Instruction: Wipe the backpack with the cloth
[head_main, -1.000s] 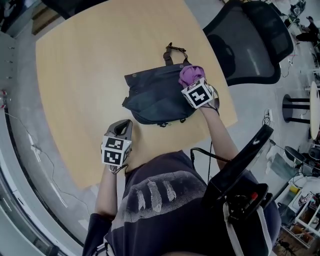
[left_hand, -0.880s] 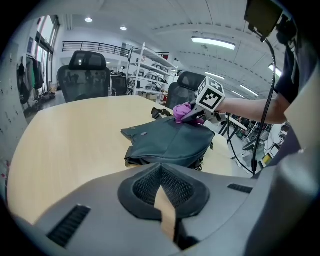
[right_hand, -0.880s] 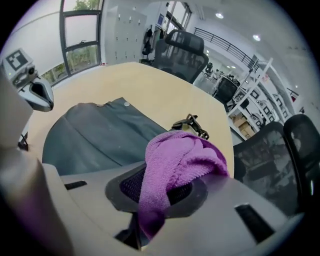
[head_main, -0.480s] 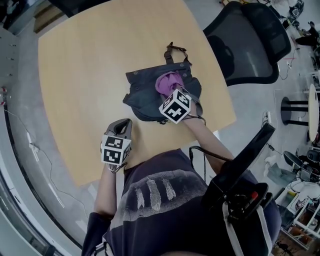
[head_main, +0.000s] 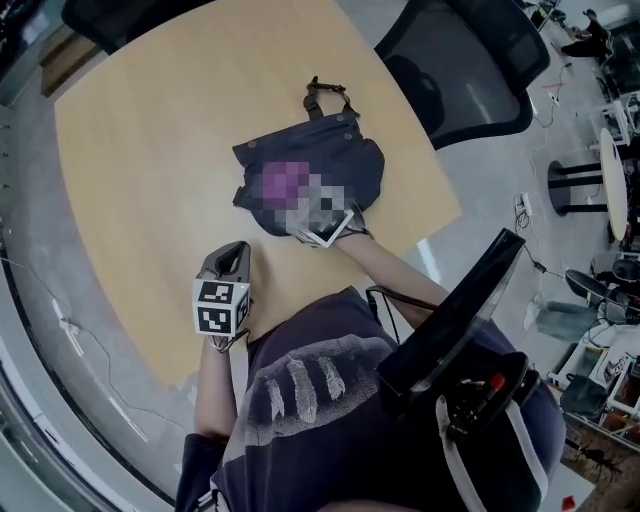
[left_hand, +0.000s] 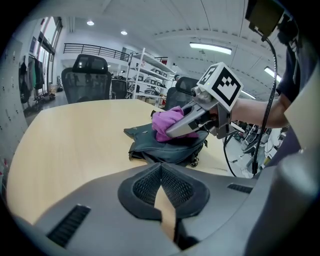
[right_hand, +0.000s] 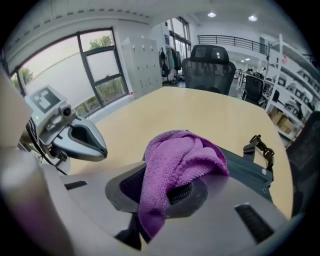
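Cloth (right_hand: 181, 159) clamped between right gripper (right_hand: 161, 194) jaws, resting atop backpack (left_hand: 165, 148)

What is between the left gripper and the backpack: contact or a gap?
Apart. The head view shows bare table between the left gripper and the backpack; the left gripper view shows the same gap.

Head view: above your head, facing steeply down, whole table (head_main: 130, 150) in frame | Left gripper view: low over the table, facing the backpack (left_hand: 165, 147) side-on, near | Right gripper view: probably just above the backpack, cloth (right_hand: 175, 165) filling the foreground, facing your left gripper (right_hand: 97, 145) | Shared: table and backpack, all three.
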